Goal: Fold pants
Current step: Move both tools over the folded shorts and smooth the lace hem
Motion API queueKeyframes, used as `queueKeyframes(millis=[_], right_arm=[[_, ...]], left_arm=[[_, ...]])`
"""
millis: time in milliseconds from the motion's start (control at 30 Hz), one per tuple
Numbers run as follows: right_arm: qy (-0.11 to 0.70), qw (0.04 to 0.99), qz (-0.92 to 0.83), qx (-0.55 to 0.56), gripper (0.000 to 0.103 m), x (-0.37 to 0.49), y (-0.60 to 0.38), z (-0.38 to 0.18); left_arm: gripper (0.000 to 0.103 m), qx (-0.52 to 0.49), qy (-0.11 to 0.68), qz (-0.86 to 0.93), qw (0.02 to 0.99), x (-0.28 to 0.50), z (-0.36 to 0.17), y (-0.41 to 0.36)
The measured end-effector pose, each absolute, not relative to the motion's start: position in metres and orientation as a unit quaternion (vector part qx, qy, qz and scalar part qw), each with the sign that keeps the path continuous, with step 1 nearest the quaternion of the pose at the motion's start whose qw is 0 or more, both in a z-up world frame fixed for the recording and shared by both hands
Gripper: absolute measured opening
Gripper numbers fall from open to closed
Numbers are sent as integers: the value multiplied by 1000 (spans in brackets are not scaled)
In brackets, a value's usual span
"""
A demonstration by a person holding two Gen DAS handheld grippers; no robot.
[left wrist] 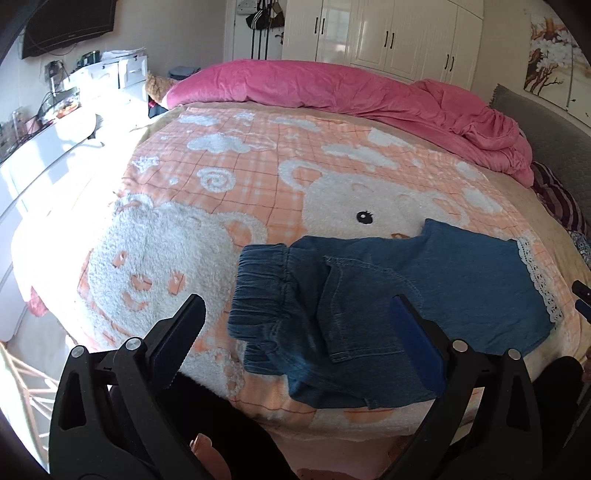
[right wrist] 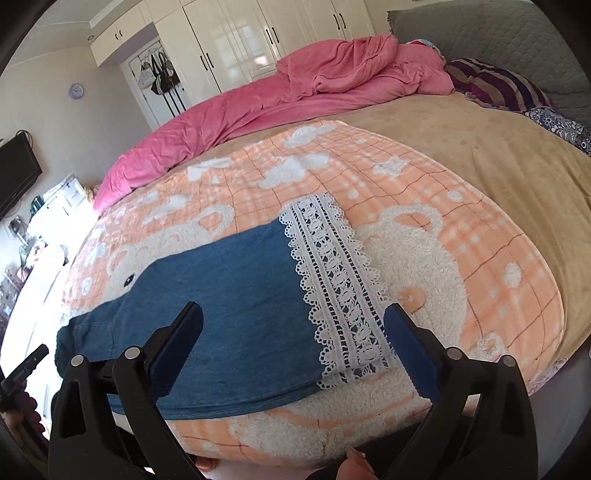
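Blue denim pants (left wrist: 369,295) lie flat on the peach bear blanket (left wrist: 221,177) near the bed's front edge, folded lengthwise. The elastic waistband (left wrist: 258,291) is at the left, the white lace hem (left wrist: 537,280) at the right. My left gripper (left wrist: 297,312) is open and empty, hovering above the waistband end. In the right wrist view the pants (right wrist: 229,295) run leftward from the lace hem (right wrist: 340,288). My right gripper (right wrist: 293,317) is open and empty, hovering over the hem end. Its tip shows at the left view's right edge (left wrist: 581,295).
A crumpled pink duvet (left wrist: 369,92) lies along the far side of the bed. A striped pillow (right wrist: 495,83) and grey headboard (right wrist: 517,33) are at the right. A tan blanket (right wrist: 480,147) lies under the peach one. White cabinets (left wrist: 37,162) stand left of the bed.
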State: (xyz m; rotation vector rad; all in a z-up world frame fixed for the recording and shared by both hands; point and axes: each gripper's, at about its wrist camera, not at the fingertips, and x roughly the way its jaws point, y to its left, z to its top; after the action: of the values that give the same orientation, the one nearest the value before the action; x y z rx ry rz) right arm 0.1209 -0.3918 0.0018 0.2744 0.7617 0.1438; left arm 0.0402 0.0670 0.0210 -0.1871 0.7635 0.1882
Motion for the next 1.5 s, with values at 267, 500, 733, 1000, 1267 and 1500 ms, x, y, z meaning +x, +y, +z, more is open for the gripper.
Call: queueKeyframes(millis=[267, 500, 733, 1000, 1267, 1500], right_arm=[[343, 927, 60, 138, 98, 110, -401, 17], [337, 928, 58, 147, 98, 107, -406, 16], [333, 924, 36, 184, 98, 102, -432, 11], [345, 914, 24, 210, 98, 103, -454, -3], [392, 881, 56, 260, 98, 117, -440, -37], [417, 872, 39, 253, 98, 122, -430, -51]], left_arm=[[94, -78, 358, 57, 929, 46, 36, 37], [94, -63, 361, 17, 930, 74, 40, -3], [94, -32, 368, -41, 928, 107, 46, -58], [94, 20, 375, -104, 921, 147, 47, -126], [94, 42, 425, -160, 890, 191, 19, -179], [94, 35, 447, -219, 866, 230, 5, -204]])
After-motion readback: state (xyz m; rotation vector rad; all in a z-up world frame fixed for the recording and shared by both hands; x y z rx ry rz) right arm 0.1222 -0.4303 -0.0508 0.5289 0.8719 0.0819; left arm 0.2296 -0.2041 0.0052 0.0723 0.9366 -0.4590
